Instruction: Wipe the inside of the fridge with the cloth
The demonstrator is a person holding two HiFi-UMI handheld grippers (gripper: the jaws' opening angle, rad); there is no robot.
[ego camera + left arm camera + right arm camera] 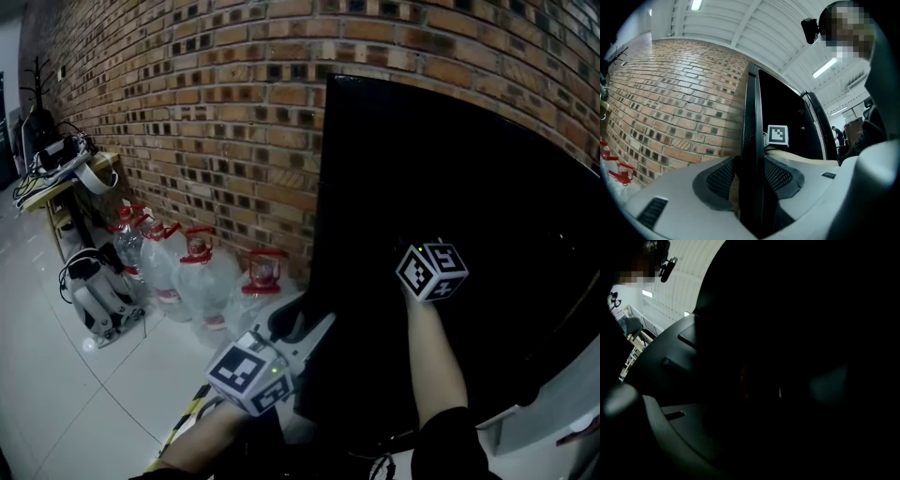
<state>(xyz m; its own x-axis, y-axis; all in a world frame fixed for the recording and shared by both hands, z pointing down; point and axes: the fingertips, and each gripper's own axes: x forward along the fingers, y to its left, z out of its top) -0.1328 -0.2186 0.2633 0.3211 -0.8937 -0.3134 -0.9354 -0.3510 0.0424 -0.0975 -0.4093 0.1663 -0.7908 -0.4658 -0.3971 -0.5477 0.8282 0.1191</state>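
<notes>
The black fridge door (pixel 450 178) fills the right half of the head view. My left gripper (pixel 307 326) reaches to its left edge; in the left gripper view the gripper (pixel 752 176) has both pads against that thin black edge (pixel 751 117). My right arm reaches into the dark beyond the door, and only its marker cube (pixel 432 271) (pixel 778 135) shows; its jaws are lost in the dark. The right gripper view is almost black, with only a faint reddish shape (pixel 743 380) ahead that I cannot identify. No cloth is visible in any view.
A brick wall (pixel 206 112) runs behind the fridge. Several large water jugs with red caps (pixel 202 272) stand on the floor by the wall. A grey bag (pixel 94 295) and a cluttered small table (pixel 66 164) are further left. A white ledge (pixel 548 412) shows at the lower right.
</notes>
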